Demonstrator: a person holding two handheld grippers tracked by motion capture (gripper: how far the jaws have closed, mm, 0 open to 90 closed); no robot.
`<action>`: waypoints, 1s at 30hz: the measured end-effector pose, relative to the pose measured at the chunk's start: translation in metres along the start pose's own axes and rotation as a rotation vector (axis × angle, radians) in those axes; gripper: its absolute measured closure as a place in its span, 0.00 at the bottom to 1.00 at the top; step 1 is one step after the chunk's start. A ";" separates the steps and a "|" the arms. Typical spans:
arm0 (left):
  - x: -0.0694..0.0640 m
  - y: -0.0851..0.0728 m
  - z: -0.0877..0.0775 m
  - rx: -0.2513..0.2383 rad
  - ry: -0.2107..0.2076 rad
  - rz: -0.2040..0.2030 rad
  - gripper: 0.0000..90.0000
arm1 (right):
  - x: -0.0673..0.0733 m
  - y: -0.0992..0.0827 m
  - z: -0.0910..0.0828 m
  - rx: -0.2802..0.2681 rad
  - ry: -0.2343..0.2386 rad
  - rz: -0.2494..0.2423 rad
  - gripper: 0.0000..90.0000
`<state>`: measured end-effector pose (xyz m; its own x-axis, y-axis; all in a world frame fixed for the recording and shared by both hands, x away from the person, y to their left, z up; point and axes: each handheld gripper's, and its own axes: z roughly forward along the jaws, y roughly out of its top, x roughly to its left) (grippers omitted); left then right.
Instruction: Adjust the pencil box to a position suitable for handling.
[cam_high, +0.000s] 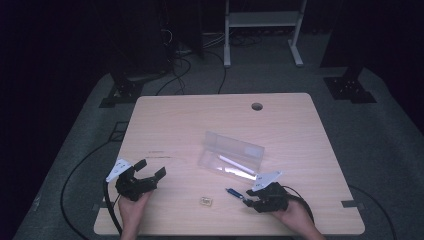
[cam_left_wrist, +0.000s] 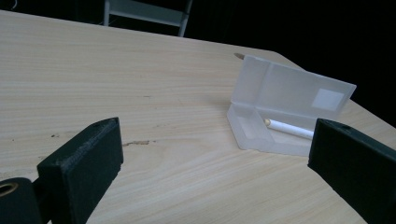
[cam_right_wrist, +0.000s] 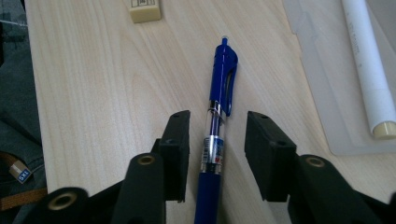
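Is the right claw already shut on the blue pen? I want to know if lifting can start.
No, the right claw straddles the blue pen with a gap on each side.

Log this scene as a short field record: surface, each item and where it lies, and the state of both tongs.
surface: wooden table
case: clear plastic case, lid open, mid-table
in case: white pen
blue pen: lying on the table, between the right tongs' jaws, not yet clamped
eraser: near front edge, left of the blue pen
left tongs: open, holding nothing
right tongs: open around the blue pen
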<state>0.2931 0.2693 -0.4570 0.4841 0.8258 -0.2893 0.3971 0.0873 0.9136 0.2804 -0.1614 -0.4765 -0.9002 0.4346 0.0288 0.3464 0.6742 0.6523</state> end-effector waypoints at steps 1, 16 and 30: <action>0.000 0.000 0.000 0.000 0.000 0.000 0.02 | 0.000 0.000 0.000 0.000 0.000 0.000 0.70; 0.000 0.000 0.000 0.000 -0.001 0.001 0.02 | 0.005 -0.002 0.006 0.025 -0.020 -0.029 0.80; 0.000 0.000 0.000 -0.001 -0.002 0.001 0.02 | 0.006 -0.005 0.006 0.013 -0.025 -0.022 0.88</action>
<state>0.2930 0.2693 -0.4567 0.4858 0.8250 -0.2888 0.3957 0.0870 0.9142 0.2748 -0.1578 -0.4842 -0.9009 0.4339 -0.0046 0.3297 0.6914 0.6428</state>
